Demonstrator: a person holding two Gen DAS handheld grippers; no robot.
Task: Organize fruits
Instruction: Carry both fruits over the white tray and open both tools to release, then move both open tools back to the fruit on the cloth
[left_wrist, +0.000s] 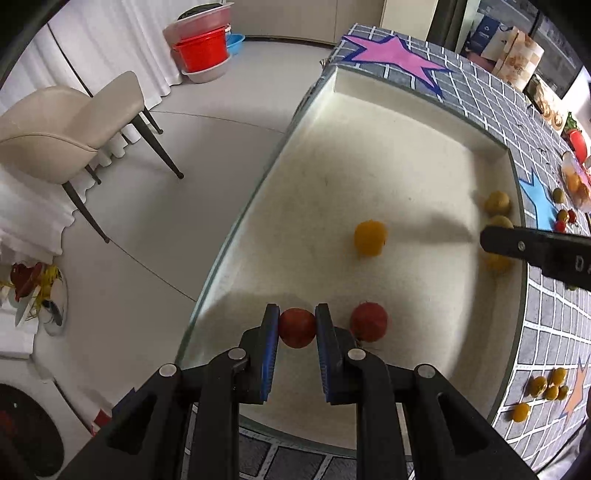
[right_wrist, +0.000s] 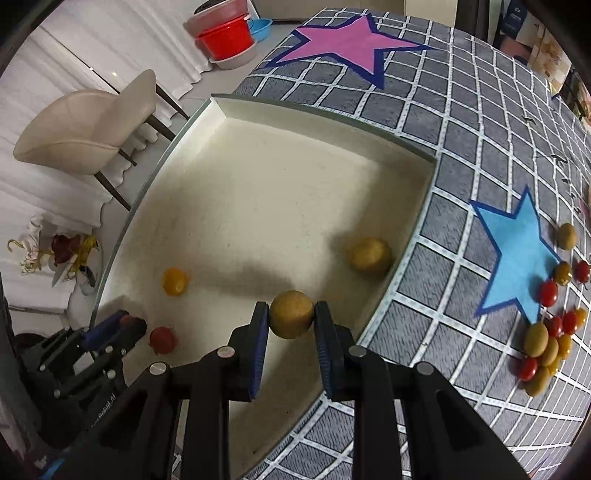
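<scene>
My left gripper (left_wrist: 297, 326) is shut on a red cherry tomato (left_wrist: 297, 328) low over the near left corner of the cream tray (left_wrist: 369, 155). A second red tomato (left_wrist: 368, 321) lies just to its right, an orange one (left_wrist: 370, 238) farther in. My right gripper (right_wrist: 291, 319) is shut on a yellow-green fruit (right_wrist: 291, 314) above the tray's right side (right_wrist: 280, 177); its finger shows in the left wrist view (left_wrist: 535, 251). Another yellow-green fruit (right_wrist: 370, 254) rests by the right wall. The left gripper also shows in the right wrist view (right_wrist: 110, 332).
Piles of red, orange and green fruits (right_wrist: 546, 339) lie on the grey checked cloth (right_wrist: 461, 147) right of the tray, by a blue star (right_wrist: 517, 258). A pink star (right_wrist: 347, 44) is beyond. The tray sits at the table's left edge; a beige chair (left_wrist: 74, 122) stands on the floor.
</scene>
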